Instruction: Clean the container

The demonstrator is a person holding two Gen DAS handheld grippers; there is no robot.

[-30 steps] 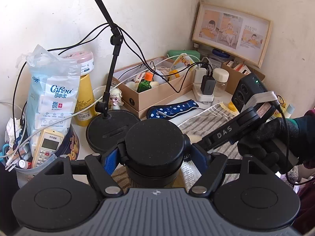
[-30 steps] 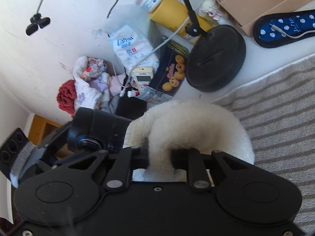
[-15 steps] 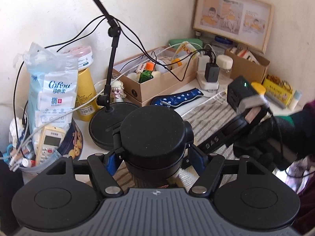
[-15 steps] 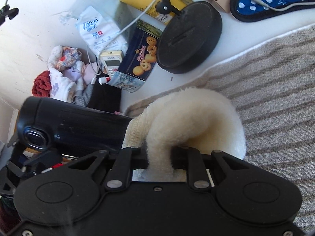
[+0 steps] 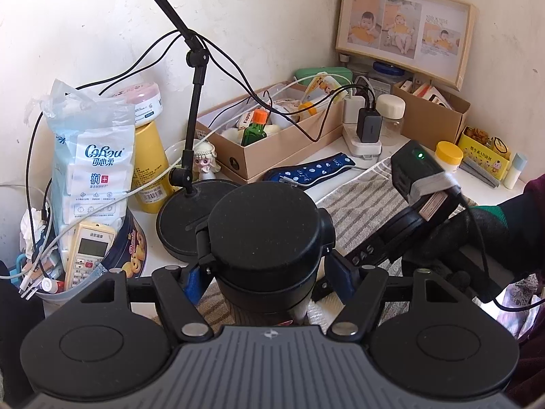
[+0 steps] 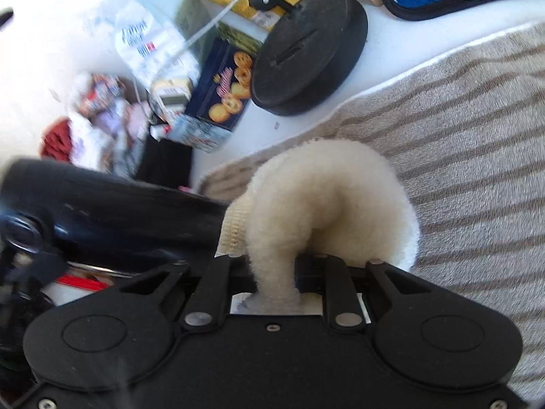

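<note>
Setup done, wiping not begun: left tongs (image 5: 269,272), jaws just closing, grip the black container (image 5: 265,235) above the striped towel (image 6: 460,143); right tongs (image 6: 272,272) pinch a fleece cloth (image 6: 327,197) just beside its wall.

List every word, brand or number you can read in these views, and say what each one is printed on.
"CoRou": tissue pack.
"润" with a red plus: same pack.
"DAS": right gripper's black arm, seen from the left wrist view.
"Happ...", cut off: tag in the cardboard box.
Too small or blurred: yellow bottle barcode label, remote control, cookie tin script, photo frame caption, yellow carton.
</note>
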